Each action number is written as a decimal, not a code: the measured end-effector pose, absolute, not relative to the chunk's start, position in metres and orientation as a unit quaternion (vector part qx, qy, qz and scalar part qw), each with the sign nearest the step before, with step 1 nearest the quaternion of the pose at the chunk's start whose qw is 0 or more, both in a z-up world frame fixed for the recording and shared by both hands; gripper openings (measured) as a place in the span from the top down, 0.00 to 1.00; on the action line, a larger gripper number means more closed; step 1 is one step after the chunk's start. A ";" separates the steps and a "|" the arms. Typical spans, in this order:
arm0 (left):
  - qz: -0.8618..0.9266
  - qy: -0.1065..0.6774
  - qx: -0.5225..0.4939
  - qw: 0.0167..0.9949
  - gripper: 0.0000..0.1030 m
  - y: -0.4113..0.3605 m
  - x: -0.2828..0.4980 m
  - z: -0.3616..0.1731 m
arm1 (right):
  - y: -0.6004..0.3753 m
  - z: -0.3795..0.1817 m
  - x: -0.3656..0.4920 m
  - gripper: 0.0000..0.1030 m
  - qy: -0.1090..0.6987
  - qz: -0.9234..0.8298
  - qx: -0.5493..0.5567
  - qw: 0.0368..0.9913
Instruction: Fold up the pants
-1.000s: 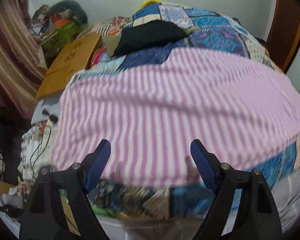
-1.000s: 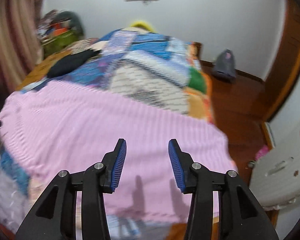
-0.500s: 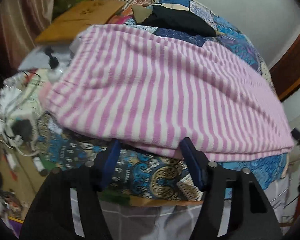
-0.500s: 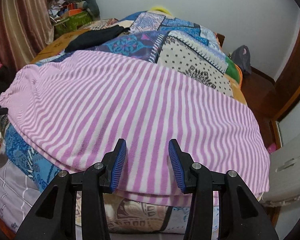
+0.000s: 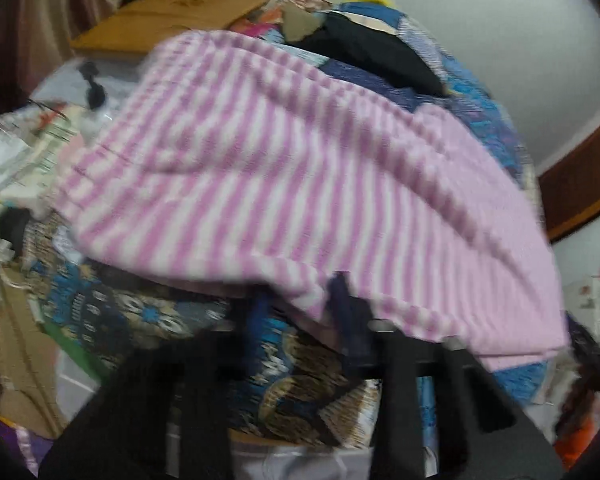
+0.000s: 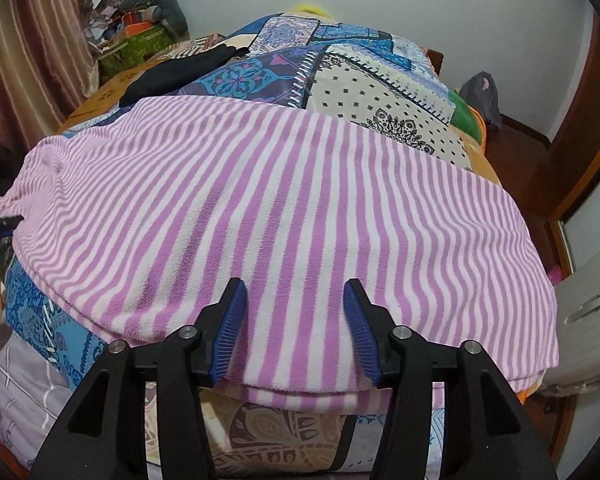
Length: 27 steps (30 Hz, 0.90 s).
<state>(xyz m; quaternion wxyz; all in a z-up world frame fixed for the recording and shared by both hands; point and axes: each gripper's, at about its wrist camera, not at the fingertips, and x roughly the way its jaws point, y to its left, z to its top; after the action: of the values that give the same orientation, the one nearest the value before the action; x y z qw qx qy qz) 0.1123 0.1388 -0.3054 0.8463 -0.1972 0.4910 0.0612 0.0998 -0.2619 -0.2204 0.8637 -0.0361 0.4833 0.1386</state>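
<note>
The pink-and-white striped pants lie spread across a patchwork bedspread, reaching the bed's near edge. They also show in the left wrist view, which is blurred. My left gripper is at the pants' near edge with a bunch of fabric between its narrowed fingers. My right gripper is open, its blue pads resting over the pants' near hem.
A black garment lies on the far side of the bed. A cardboard sheet and clutter with cables sit at the left. A curtain hangs left; a grey bag sits on the floor right.
My left gripper has moved in to the pants' near edge and narrowed around a fold of fabric. My right gripper has dropped closer to the hem, still open.
</note>
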 end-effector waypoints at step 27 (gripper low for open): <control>0.079 0.440 -0.084 0.891 0.62 0.177 0.109 -0.234 | -0.190 -0.149 0.148 0.47 0.417 0.233 -0.095 0.873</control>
<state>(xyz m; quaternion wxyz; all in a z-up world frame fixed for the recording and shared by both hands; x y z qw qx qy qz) 0.1088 0.1774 -0.2343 0.8909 -0.0836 0.4395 0.0785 0.1477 -0.1905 -0.1489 0.8732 -0.0952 0.4171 0.2333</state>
